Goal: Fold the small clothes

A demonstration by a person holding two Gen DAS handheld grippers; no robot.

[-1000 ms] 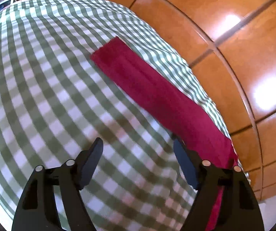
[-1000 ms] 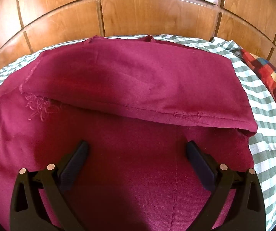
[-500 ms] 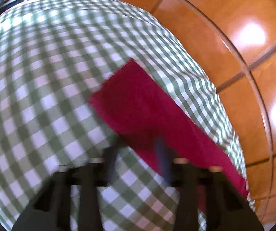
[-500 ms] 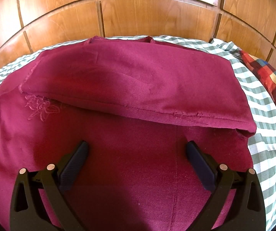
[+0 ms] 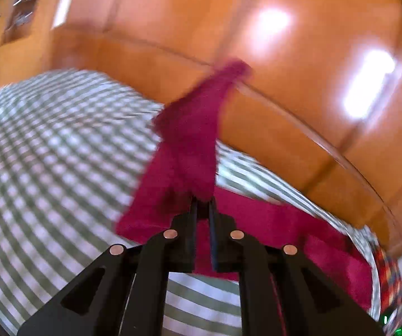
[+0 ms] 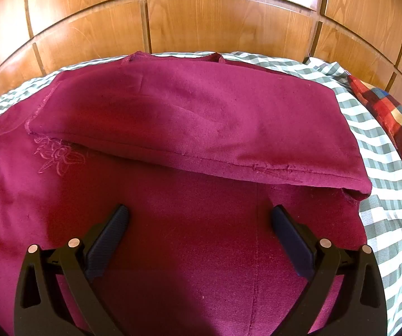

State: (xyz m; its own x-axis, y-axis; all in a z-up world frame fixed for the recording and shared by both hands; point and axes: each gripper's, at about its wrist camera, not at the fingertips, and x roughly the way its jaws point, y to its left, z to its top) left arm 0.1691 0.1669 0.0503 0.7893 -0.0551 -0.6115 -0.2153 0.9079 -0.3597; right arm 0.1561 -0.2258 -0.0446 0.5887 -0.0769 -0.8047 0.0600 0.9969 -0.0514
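The left tool (image 5: 202, 204), jaws just closed, pinches a limp sleeve of the soft maroon garment (image 6: 189, 128) lying half-folded on the checked bed (image 6: 385, 224), while the right tool (image 6: 199, 218) hovers wide open above its body, nothing gripped.

My left gripper (image 5: 202, 204) is clamped on a strip of the garment (image 5: 189, 140), which rises in front of it, above the bedsheet (image 5: 46, 154); the headboard (image 5: 285, 98) stands behind. The rest of the garment lies to the right on the sheet. My right gripper (image 6: 198, 224) hangs spread over the garment's body (image 6: 189, 252), whose far part is folded toward me. A blanket (image 6: 397, 117) lies at the right.
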